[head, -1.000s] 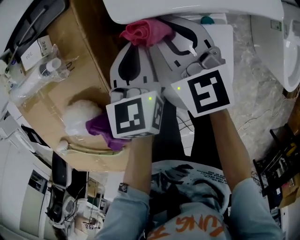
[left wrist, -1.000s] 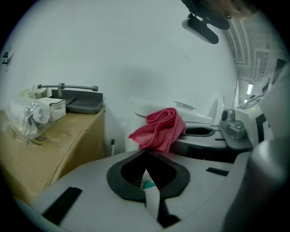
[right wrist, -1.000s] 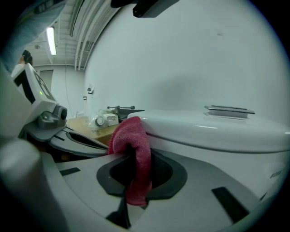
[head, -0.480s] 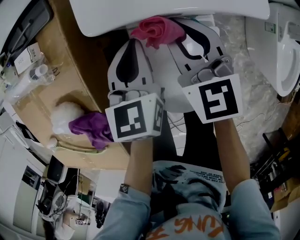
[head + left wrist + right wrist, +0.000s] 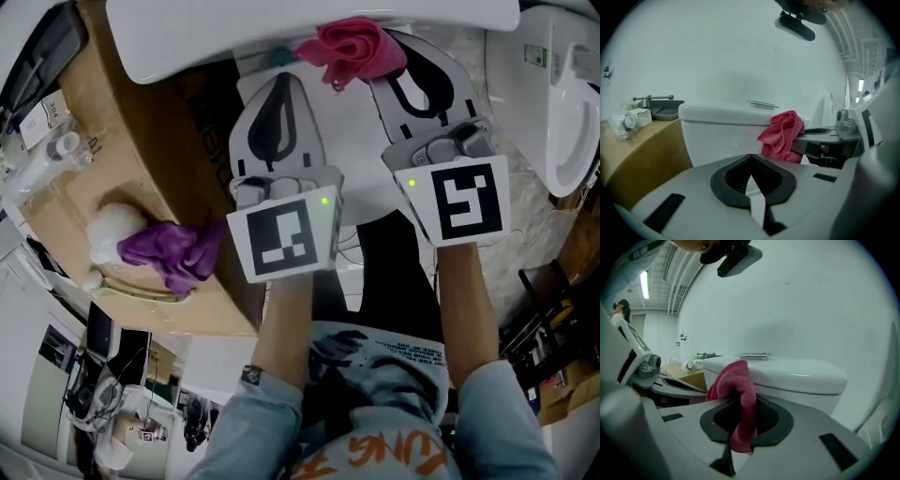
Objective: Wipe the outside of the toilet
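The white toilet tank [image 5: 309, 28] fills the top of the head view, and its front face [image 5: 722, 138] rises just ahead of both grippers. My right gripper [image 5: 389, 66] is shut on a red cloth [image 5: 352, 47]. The cloth is bunched at the jaw tips close under the tank lid [image 5: 787, 373], and its tail [image 5: 740, 413] hangs down between the pads. My left gripper [image 5: 279, 89] is alongside on the left, shut with nothing in it, its tips [image 5: 750, 157] pointing at the tank front. The right gripper's jaw [image 5: 825, 140] shows beside the red cloth [image 5: 780, 136].
A cardboard box [image 5: 141, 169] stands left of the toilet with a purple cloth [image 5: 169, 251], a white fluffy item [image 5: 108, 225] and bagged bottles [image 5: 47, 141] on it. Another white fixture [image 5: 562, 103] stands at the right. Cables lie on the floor [image 5: 525, 234].
Both grippers have shifted right and closer to the tank. The red cloth, still held by the right gripper, now sits close under the lid's edge.
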A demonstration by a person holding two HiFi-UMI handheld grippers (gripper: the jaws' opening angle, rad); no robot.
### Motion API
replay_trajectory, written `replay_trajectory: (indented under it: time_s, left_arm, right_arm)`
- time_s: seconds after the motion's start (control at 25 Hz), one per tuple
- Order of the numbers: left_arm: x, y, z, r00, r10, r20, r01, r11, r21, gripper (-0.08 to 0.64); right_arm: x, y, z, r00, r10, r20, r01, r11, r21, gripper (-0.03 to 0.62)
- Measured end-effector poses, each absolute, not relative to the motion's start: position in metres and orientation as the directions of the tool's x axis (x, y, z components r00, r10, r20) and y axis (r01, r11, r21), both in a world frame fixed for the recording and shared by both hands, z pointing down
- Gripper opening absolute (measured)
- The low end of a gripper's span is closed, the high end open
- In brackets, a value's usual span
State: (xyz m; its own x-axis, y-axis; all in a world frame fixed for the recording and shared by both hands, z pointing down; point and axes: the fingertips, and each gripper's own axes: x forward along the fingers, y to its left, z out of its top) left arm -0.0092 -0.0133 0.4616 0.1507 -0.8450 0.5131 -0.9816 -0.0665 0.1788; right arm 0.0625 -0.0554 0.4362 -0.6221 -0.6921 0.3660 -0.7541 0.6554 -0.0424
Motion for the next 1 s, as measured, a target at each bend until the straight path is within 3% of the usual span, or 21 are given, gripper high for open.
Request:
replay_trajectory:
  time_s: [0.48, 1.0]
  left_arm:
    - [0.049, -0.018, 0.46, 0.206, -0.839, 0.504, -0.976, -0.136, 0.172, 0.025]
    - [0.083, -0.008, 0.439, 0.177, -0.868, 0.464, -0.974, -0.087, 0.208, 0.025]
  right_arm:
    - [0.152, -0.067, 0.443, -0.527, -0.754, 0.393, -0.821, 0.57, -0.008, 0.071]
    - [0.213, -0.069, 0.451, -0.44, -0.799, 0.41, -0.878, 0.478, -0.01, 0.071]
